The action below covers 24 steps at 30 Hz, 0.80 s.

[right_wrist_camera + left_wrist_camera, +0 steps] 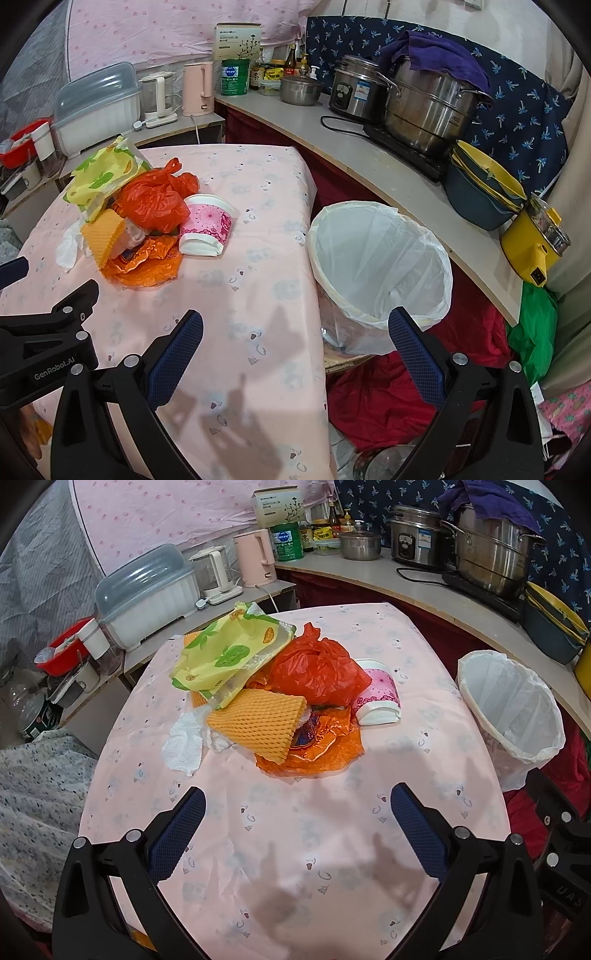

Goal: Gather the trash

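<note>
A heap of trash lies mid-table on the pink cloth (295,849): a yellow-green wrapper (229,653), a red plastic bag (317,668), an orange foam net (258,723), an orange wrapper (317,749), white tissue (184,746) and a pink paper cup (376,698) on its side. My left gripper (297,801) is open, hovering short of the heap with nothing in it. My right gripper (295,325) is open over the table's right edge, near the white-lined bin (380,266). The heap also shows in the right wrist view, with the red plastic bag (155,203) and pink paper cup (207,225).
The white-lined bin (513,712) stands right of the table, below its top. A counter (369,162) behind holds steel pots (432,107), a rice cooker, kettles (199,88) and stacked bowls (484,188). A dish box (147,594) stands at the left. Red cloth (388,398) lies on the floor.
</note>
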{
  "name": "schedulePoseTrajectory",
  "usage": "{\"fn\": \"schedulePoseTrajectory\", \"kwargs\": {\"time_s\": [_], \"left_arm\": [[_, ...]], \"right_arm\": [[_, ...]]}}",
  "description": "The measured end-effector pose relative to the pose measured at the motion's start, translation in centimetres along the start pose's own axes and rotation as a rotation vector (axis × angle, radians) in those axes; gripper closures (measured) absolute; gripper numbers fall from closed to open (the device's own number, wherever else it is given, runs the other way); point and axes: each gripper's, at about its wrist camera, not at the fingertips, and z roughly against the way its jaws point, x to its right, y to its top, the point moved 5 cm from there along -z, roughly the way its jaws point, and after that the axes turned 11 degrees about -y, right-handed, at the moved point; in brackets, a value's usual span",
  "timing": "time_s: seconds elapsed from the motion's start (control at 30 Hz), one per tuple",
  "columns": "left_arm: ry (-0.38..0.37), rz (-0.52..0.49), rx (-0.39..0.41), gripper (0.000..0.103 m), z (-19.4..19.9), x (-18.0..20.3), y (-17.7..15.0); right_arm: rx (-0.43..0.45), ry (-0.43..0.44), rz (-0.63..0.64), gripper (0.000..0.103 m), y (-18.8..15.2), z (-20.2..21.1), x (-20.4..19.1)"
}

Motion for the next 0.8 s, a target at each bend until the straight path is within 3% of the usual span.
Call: {"fn": "schedulePoseTrajectory", "kwargs": {"time_s": [0.47,0.8], "left_arm": [[-0.022,0.012,-0.01,0.007,-1.1,-1.0,0.4],[-0.069,0.086,-0.024,0.007,-3.3,-4.5,0.4]], "right_arm": [[0.002,-0.007,-0.02,0.007,0.7,-0.9,-0.4],[0.007,0.008,-0.056,0.007,1.6,-3.0,-2.0]]}}
